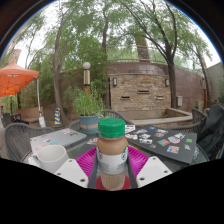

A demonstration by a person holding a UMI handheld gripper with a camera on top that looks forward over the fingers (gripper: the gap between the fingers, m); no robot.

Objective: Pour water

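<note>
A bottle [112, 152] with a green cap, a white label and pale brownish liquid stands upright between my fingers, lifted above the table. My gripper [112, 170] is shut on the bottle, with the magenta pads [88, 164] pressing its lower body from both sides. A white cup [52, 157] sits on the table just left of the left finger, close to the bottle.
The round outdoor table [150, 147] holds scattered cards [165, 139] to the right and a grey sheet [55, 140] to the left. A potted plant [88, 108] stands beyond the bottle. Chairs, an orange umbrella [15, 77], a brick wall and trees lie farther back.
</note>
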